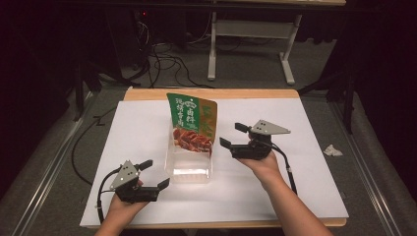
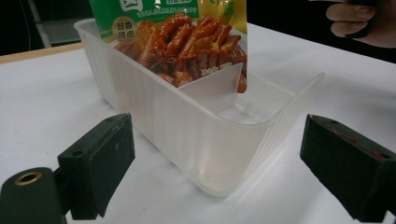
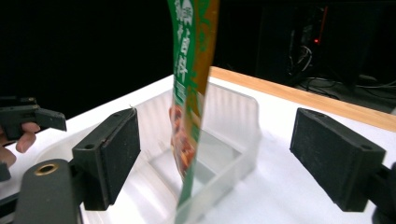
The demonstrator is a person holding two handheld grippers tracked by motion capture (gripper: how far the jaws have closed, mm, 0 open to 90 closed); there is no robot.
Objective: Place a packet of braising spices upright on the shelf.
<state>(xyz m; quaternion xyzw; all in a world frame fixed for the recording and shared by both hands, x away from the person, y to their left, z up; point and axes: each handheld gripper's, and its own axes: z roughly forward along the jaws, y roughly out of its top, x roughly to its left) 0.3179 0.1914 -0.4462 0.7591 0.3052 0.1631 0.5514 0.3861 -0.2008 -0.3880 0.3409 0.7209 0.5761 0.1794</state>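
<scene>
1. The snack pouch (image 1: pixel 192 123), green and gold with a print of braised meat, stands upright in the far compartment of the clear plastic bin (image 1: pixel 189 172). Its lower edge is down inside the bin, against the inner divider (image 2: pixel 212 84); its top rises well above the rim. Nothing grips it.

2. The bin sits mid-desk, long axis running from the near edge toward the far edge. Its near compartment holds nothing.

3. The right gripper (image 1: pixel 232 135) hovers just to the right of the pouch, fingers (image 3: pixel 338 158) spread wide with no contact on the film. In its own view the pouch appears edge-on between them, farther off.

4. The left gripper (image 1: pixel 155 174) is at the near-left corner of the bin, fingers (image 2: pixel 100 163) spread and straddling that corner without touching it.

5. Risk: the pouch is thin, tall and unsupported above the rim. A brush from the right-hand fingers, in my judgement, would tip it over the bin wall toward the left edge of the desk.

6. Risk: the bin looks light. If the left gripper closes on or bumps the corner, the bin could slide on the white desk (image 1: pixel 305 162) surface, and the jolt may topple the pouch.

7. Risk: the pouch may slump forward over the divider by itself.
</scene>
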